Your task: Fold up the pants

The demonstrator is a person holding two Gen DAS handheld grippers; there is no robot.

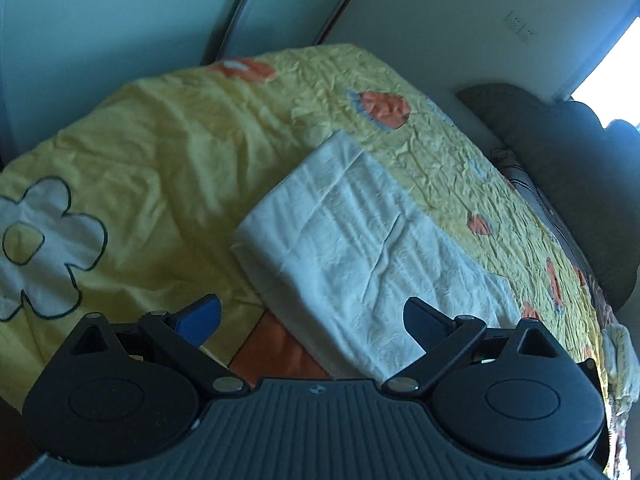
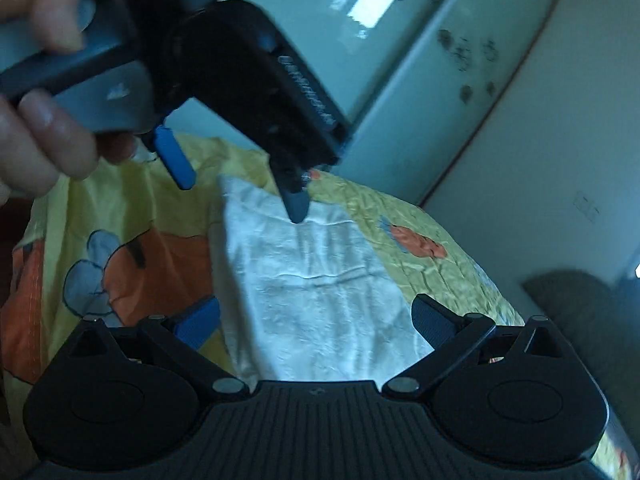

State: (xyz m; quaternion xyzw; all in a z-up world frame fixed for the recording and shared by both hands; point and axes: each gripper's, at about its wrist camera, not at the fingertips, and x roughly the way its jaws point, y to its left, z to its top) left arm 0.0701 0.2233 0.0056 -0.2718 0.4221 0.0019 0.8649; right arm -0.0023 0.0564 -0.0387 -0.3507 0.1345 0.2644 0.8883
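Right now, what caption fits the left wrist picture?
Open left hand-held gripper hovers over folded white pants on a yellow flowered bedspread.

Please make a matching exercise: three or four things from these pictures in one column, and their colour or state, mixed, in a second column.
Things:
1. pants
2. bedspread
3. left tongs
4. headboard

Descriptions:
A. open, holding nothing
B. white, lying folded
C. dark grey, at the bed's edge
D. yellow, with flower patterns

Pairs: 1-B, 2-D, 3-A, 4-C
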